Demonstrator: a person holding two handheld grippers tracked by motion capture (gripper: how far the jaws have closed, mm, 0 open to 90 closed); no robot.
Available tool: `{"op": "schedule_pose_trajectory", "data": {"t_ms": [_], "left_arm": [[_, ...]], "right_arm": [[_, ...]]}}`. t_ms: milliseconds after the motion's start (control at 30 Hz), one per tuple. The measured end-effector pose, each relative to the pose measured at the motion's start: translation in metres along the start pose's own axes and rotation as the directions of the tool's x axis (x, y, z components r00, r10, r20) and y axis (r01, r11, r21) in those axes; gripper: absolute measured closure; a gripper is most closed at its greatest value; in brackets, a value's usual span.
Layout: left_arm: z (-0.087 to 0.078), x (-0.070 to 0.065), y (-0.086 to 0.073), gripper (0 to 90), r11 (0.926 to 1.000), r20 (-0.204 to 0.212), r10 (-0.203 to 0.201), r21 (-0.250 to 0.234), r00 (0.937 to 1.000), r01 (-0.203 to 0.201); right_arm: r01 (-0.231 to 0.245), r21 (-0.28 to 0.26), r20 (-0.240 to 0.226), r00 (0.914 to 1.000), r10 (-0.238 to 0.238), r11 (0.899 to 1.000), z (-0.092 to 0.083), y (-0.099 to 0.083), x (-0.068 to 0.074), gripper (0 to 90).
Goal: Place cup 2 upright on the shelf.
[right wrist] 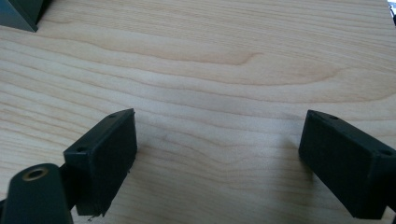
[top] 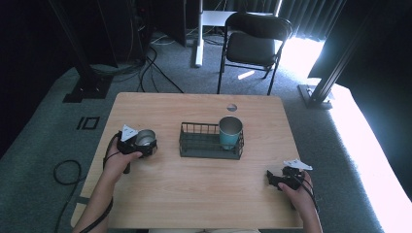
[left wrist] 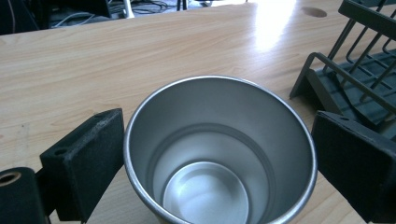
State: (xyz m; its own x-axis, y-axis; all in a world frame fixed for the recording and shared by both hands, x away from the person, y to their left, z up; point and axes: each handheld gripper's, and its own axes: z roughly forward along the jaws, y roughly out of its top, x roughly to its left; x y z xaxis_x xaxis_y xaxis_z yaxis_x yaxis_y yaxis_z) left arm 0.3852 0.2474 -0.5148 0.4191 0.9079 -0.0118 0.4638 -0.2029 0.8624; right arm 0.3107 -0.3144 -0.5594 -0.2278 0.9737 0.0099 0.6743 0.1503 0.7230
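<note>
Wooden table [top: 194, 184] fills the scene, a folding chair [top: 252, 41] beyond its far edge. Mid-table sits the black wire basket [top: 210, 141], a teal cup [top: 230, 131] upright in its right end. Left of the basket, the steel cup [left wrist: 219, 154] stands between the left gripper [left wrist: 217, 161] fingers [left wrist: 88, 161], spread wide about its rim; whether they touch it, hard to tell. Right gripper [right wrist: 224, 161] hovers near the table's right front corner, fingers wide apart, holding nothing.

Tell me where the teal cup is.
In the high view, the teal cup stands upright in the right end of the black wire basket at the table's middle.
</note>
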Motion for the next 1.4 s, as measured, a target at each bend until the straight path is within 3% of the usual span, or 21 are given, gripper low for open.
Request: {"op": "schedule_pose_trajectory", "data": {"t_ms": [33, 67, 167, 400, 767, 1067, 1133, 1400], "left_arm": [[0.000, 0.000, 0.000, 12.2, 1.0000, -0.004, 0.004, -0.002, 1.0000, -0.004], [0.000, -0.001, 0.001, 13.4, 1.0000, -0.007, 0.000, 0.002, 1.0000, 0.000], [0.000, -0.002, 0.002, 13.7, 0.9999, -0.006, 0.013, 0.005, 0.9999, -0.013], [-0.006, -0.002, 0.009, 13.9, 0.9999, 0.002, 0.003, -0.014, 1.0000, -0.003], [-0.016, -0.011, 0.030, 13.9, 0.9989, 0.048, 0.022, -0.042, 0.9986, -0.020], [-0.033, -0.026, 0.059, 13.9, 0.9956, 0.095, 0.058, -0.079, 0.9938, -0.051], [-0.038, -0.029, 0.066, 13.9, 0.9942, 0.120, 0.065, -0.093, 0.9907, -0.054], [-0.051, -0.045, 0.097, 13.9, 0.9844, 0.157, 0.124, -0.144, 0.9799, -0.101]], "right_arm": [[0.000, 0.000, 0.000, 1.0000, 0.000, 1.000, 0.000, 0.000, 0.000, 11.0], [0.000, 0.000, 0.000, 1.0000, 0.000, 1.000, 0.000, 0.000, 0.000, 11.0], [0.000, 0.000, 0.000, 1.0000, 0.000, 1.000, 0.000, 0.000, 0.000, 11.0], [0.000, 0.000, 0.000, 1.0000, 0.000, 1.000, 0.000, 0.000, 0.000, 11.0], [0.000, 0.000, 0.000, 1.0000, 0.000, 1.000, 0.000, 0.000, 0.000, 11.0], [0.000, 0.000, 0.000, 1.0000, 0.000, 1.000, 0.000, 0.000, 0.000, 11.0], [0.000, 0.000, 0.000, 1.0000, 0.000, 1.000, 0.000, 0.000, 0.000, 11.0], [0.001, 0.000, 0.000, 1.0000, -0.001, 1.000, 0.000, 0.000, 0.000, 11.0]]}}
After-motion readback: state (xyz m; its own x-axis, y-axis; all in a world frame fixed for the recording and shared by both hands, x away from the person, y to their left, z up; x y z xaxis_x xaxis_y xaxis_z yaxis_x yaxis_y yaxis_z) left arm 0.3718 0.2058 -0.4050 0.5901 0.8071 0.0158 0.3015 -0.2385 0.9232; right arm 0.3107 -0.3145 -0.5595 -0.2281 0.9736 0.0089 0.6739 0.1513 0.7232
